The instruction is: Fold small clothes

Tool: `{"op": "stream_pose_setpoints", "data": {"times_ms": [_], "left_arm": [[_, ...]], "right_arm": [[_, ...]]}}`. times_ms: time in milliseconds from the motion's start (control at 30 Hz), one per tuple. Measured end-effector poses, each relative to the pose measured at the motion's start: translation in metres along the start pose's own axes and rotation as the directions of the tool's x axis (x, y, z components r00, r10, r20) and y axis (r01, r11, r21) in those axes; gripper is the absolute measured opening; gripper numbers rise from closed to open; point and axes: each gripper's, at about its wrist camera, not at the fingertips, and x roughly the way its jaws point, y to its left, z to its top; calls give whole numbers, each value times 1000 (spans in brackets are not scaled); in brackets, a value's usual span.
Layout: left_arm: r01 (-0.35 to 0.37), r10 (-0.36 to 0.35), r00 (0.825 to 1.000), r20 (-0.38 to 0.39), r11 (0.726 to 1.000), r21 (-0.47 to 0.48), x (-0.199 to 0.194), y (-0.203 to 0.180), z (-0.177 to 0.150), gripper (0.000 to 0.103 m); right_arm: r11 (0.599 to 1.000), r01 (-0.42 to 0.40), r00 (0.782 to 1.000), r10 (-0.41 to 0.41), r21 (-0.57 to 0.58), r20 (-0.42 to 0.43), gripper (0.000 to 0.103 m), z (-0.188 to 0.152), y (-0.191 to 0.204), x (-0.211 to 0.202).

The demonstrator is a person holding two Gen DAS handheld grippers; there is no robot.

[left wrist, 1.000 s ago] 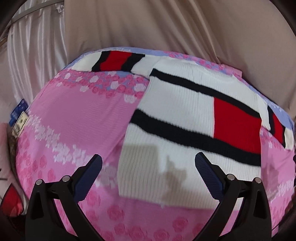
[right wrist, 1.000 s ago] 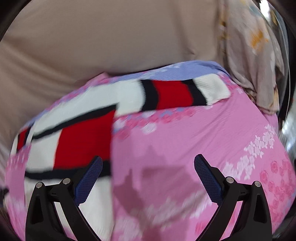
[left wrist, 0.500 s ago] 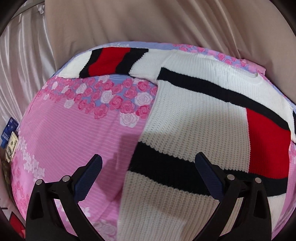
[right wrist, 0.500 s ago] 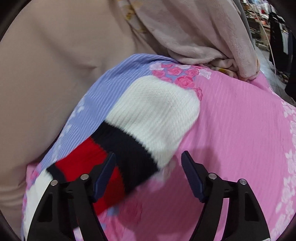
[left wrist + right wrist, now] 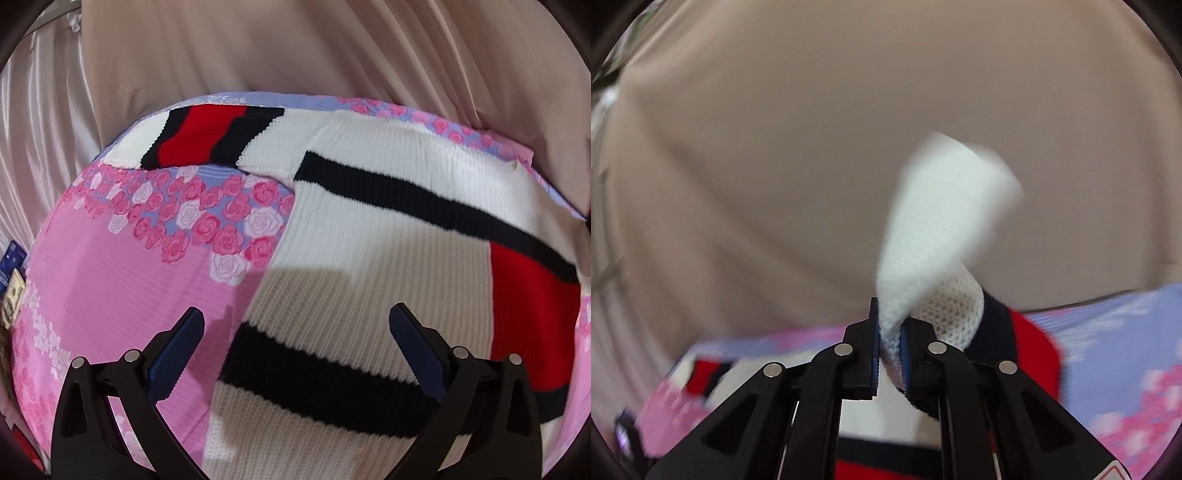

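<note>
Left wrist view: the left tongs (image 5: 295, 336) stand wide open above the knitted sweater (image 5: 388, 258), which lies flat on the pink floral sheet (image 5: 110, 288); its side edge runs between the fingers.

Right wrist view: the right tongs (image 5: 890, 354) have just been closing and now pinch the white sleeve cuff (image 5: 938, 229), which rises above them.

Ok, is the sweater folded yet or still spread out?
Mostly spread. The sweater lies flat on the bedsheet, one sleeve stretched sideways. The other sleeve's cuff is lifted, pinched in the right tongs, which have just been closing.
</note>
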Motion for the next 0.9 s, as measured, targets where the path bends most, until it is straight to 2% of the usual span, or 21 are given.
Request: {"op": "stream_pose_setpoints", "data": {"times_ms": [33,67,167,300,400,467,500,533,567,633,700,767,833,867,900], "left_arm": [[15,-15,1000,-5,1000,-8,2,0,3,98],[33,-33,999,-12,999,-15,3,-1,5,98],[118,-120,992,-42,991,-62,16,0,19,98],[230,-240,968,-72,964,-130,43,-5,43,98],[331,-368,924,-103,906,-264,71,-10,57,98],[356,-419,900,-118,865,-354,88,-13,60,98],[343,-423,897,-129,850,-400,96,-16,61,98],[329,-406,907,-111,848,-415,96,-18,63,98],[336,-408,908,-93,844,-419,96,-20,65,97],[363,-437,894,-97,835,-413,97,-29,70,78],[414,-479,872,-95,828,-380,97,-39,76,36],[433,-485,870,-90,838,-331,96,-47,85,13],[471,-495,869,-13,835,-284,77,-49,101,12],[490,-493,868,57,833,-255,61,-47,113,11],[506,-498,861,98,828,-240,51,-45,120,11]], "right_arm": [[999,-21,997,17,-47,-73,30,-22,26,25],[997,-8,993,-2,-79,-122,35,-42,41,42],[997,29,964,-47,-72,-263,35,-99,51,65],[993,101,955,-78,66,-287,37,-129,22,24],[961,195,940,-125,198,-318,40,-137,-20,-2],[930,236,936,-139,282,-325,41,-139,-44,-12],[909,255,935,-145,329,-323,41,-138,-59,-15],[892,264,937,-148,366,-317,41,-137,-71,-17],[876,269,941,-151,400,-303,44,-135,-81,-18],[853,279,946,-164,441,-281,49,-132,-90,-17],[832,281,950,-168,478,-264,51,-128,-100,-14],[821,275,953,-162,500,-257,50,-124,-106,-8],[831,260,955,-146,492,-259,15,-115,-105,-1],[841,245,960,-140,482,-243,11,-110,-94,2],[854,205,975,-134,479,-180,10,-98,-88,-5]]}}
